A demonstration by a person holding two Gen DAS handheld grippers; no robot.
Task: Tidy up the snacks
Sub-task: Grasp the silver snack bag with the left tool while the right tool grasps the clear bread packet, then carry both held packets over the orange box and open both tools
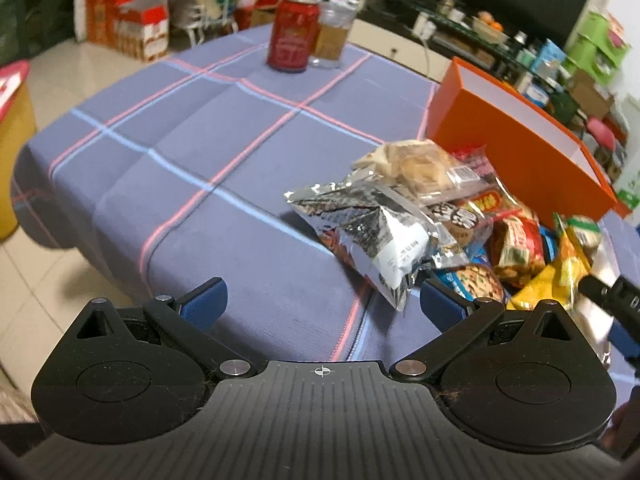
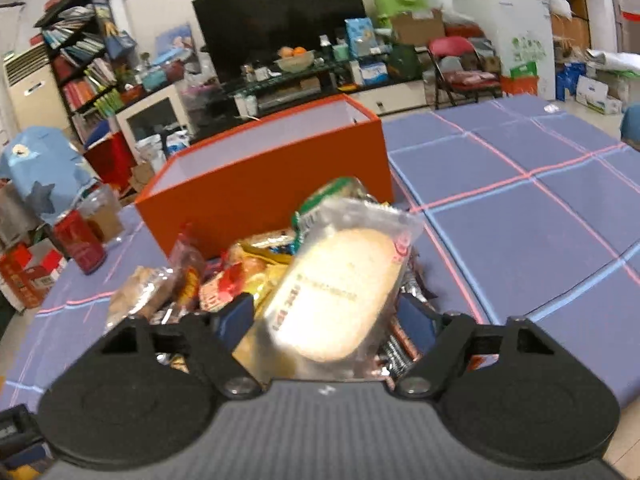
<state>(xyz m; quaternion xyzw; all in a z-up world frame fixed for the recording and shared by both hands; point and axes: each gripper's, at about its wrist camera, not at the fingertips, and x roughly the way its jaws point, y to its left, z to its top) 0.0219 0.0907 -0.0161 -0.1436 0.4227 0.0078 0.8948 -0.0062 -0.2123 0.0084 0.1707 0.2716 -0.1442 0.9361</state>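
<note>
A pile of snack packets (image 1: 516,240) lies on the blue checked tablecloth (image 1: 200,152) in front of an open orange box (image 1: 516,148). On its near side rests a crumpled silver packet (image 1: 372,232). My left gripper (image 1: 322,304) hovers open over bare cloth, and the silver packet's corner ends just short of its right finger. In the right wrist view, a clear packet with a pale bun (image 2: 340,292) sits tilted on the snack pile (image 2: 240,276) before the orange box (image 2: 260,196). My right gripper (image 2: 326,316) has a pad against each side of the bun packet.
A red can (image 1: 290,36) and a glass jar (image 1: 332,36) stand at the table's far side; the red can (image 2: 80,246) shows left of the box in the right wrist view. Cartons, shelves and a television crowd the room around the table. My right gripper (image 1: 612,304) pokes in at the left wrist view's right edge.
</note>
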